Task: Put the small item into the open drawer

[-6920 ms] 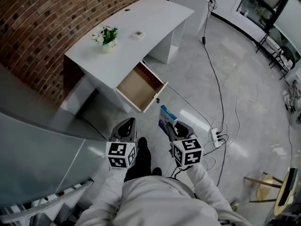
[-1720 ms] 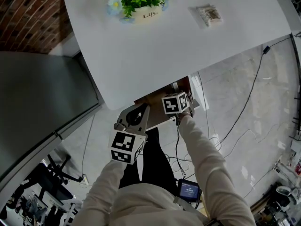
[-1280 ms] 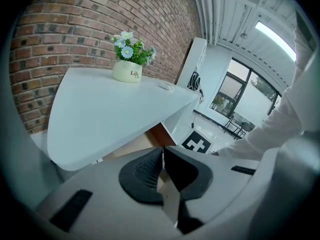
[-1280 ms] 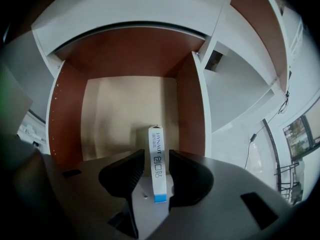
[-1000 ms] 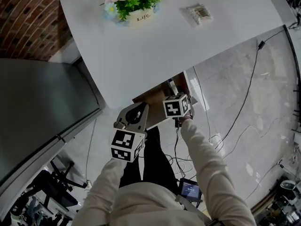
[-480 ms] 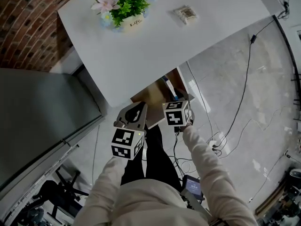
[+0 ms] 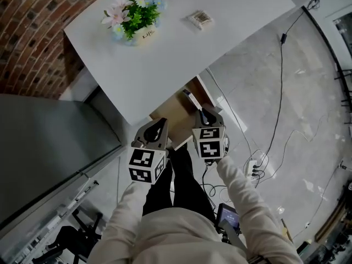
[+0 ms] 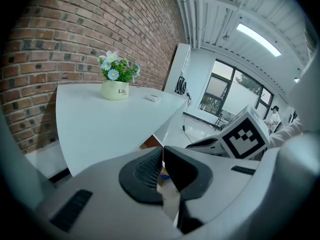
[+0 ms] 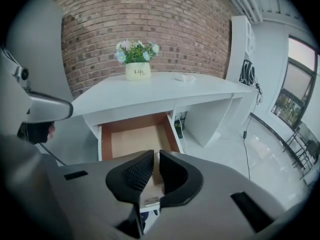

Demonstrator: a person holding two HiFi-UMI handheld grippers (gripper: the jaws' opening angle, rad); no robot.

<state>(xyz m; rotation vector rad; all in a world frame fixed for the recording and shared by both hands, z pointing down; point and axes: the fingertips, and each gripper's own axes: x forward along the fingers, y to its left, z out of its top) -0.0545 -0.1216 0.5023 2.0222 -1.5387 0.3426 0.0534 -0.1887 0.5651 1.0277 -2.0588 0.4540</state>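
A small blue-and-white box [image 7: 188,97] lies inside the open drawer [image 9: 132,139] of a white desk [image 7: 165,59], against the drawer's right side and just below the desktop's front edge. The right gripper [image 9: 156,160] hangs over the drawer's front edge; its jaws have just been closing and stand a narrow slit apart, with nothing between them. The left gripper [image 8: 161,156], beside it and off the desktop's front edge, has its pads drawn together and is empty. On the desktop, a pot of flowers [image 7: 131,22] stands near the edge along the brick wall [image 7: 33,32]. A small packet [image 7: 199,18] lies well apart from it, further to the right.
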